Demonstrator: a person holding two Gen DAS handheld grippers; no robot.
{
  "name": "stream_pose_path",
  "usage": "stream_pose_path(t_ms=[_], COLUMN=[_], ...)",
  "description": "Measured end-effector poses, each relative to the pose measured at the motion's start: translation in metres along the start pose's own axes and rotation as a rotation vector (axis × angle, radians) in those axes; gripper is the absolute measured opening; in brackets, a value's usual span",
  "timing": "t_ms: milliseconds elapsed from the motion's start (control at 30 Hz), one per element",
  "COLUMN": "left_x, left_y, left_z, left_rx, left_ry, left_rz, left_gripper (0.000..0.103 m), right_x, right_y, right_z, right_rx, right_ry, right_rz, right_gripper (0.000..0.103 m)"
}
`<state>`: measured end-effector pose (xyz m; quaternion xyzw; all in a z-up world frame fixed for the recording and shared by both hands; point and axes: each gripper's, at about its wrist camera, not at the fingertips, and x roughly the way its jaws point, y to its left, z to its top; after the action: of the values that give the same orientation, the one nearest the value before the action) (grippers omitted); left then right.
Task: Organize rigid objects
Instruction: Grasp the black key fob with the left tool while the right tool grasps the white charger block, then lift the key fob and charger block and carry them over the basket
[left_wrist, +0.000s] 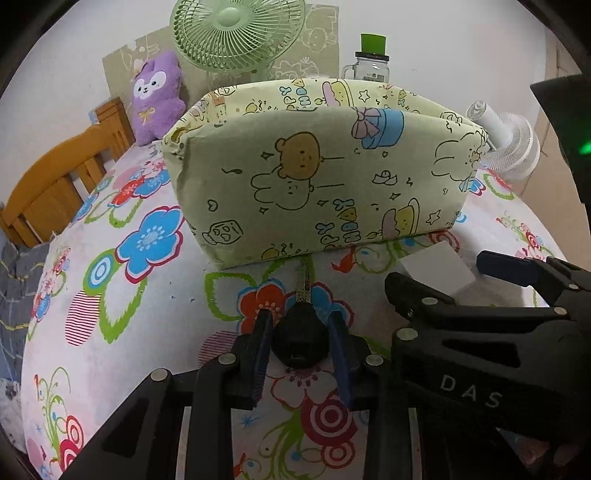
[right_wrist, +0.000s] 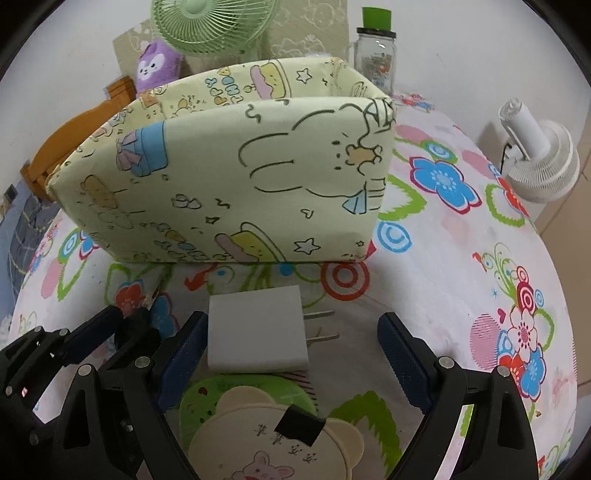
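Observation:
A pale green cartoon-print fabric bin (left_wrist: 317, 173) stands open on the flowered cloth; it also shows in the right wrist view (right_wrist: 236, 177). My left gripper (left_wrist: 301, 325) is shut on a black-headed key (left_wrist: 301, 339), its metal blade pointing at the bin. The left gripper also shows in the right wrist view (right_wrist: 129, 317). A white plug adapter (right_wrist: 258, 330) lies flat with prongs to the right, between the fingers of my open right gripper (right_wrist: 291, 338), nearer the left finger. The right gripper (left_wrist: 443, 273) and adapter (left_wrist: 436, 267) show in the left wrist view.
A bear-shaped coaster (right_wrist: 277, 439) lies under the right gripper. Behind the bin are a green fan (left_wrist: 236, 33), a purple plush (left_wrist: 157, 96) and a glass jar with a green top (right_wrist: 375, 51). A white fan (right_wrist: 539, 162) sits right, a wooden headboard (left_wrist: 62, 173) left.

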<state>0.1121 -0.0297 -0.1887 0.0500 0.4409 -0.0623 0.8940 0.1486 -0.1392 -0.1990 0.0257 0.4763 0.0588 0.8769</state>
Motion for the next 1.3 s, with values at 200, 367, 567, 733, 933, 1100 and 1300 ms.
stream_pose_path(t_ms=[200, 367, 567, 733, 933, 1100, 1300], left_x=[0.002, 0.001, -0.007, -0.016, -0.029, -0.039, -0.054], left_y=[0.001, 0.001, 0.004, 0.003, -0.001, -0.002, -0.006], left_z=[0.003, 0.002, 0.002, 0.001, 0.0, 0.001, 0.002], left_rx=[-0.003, -0.018, -0.04, -0.043, -0.043, -0.041, -0.036], left_ry=[0.008, 0.013, 0.003, -0.009, -0.031, -0.048, -0.073], left_rz=[-0.017, -0.032, -0.049, -0.052, -0.052, -0.052, -0.046], left_gripper=[0.031, 0.03, 0.03, 0.03, 0.03, 0.03, 0.03], right_x=[-0.002, -0.005, -0.017, -0.026, -0.039, -0.051, -0.065], right_y=[0.009, 0.007, 0.009, 0.008, 0.008, 0.007, 0.004], right_z=[0.001, 0.002, 0.0, -0.004, -0.005, -0.007, -0.008], right_rx=[-0.035, -0.03, -0.034, -0.03, -0.025, -0.022, -0.016], right_ry=[-0.009, -0.004, -0.031, -0.047, -0.067, -0.091, -0.117], right_rz=[-0.002, -0.004, -0.003, 0.005, 0.011, 0.015, 0.021], right_gripper=[0.065, 0.065, 0.065, 0.065, 0.065, 0.065, 0.065])
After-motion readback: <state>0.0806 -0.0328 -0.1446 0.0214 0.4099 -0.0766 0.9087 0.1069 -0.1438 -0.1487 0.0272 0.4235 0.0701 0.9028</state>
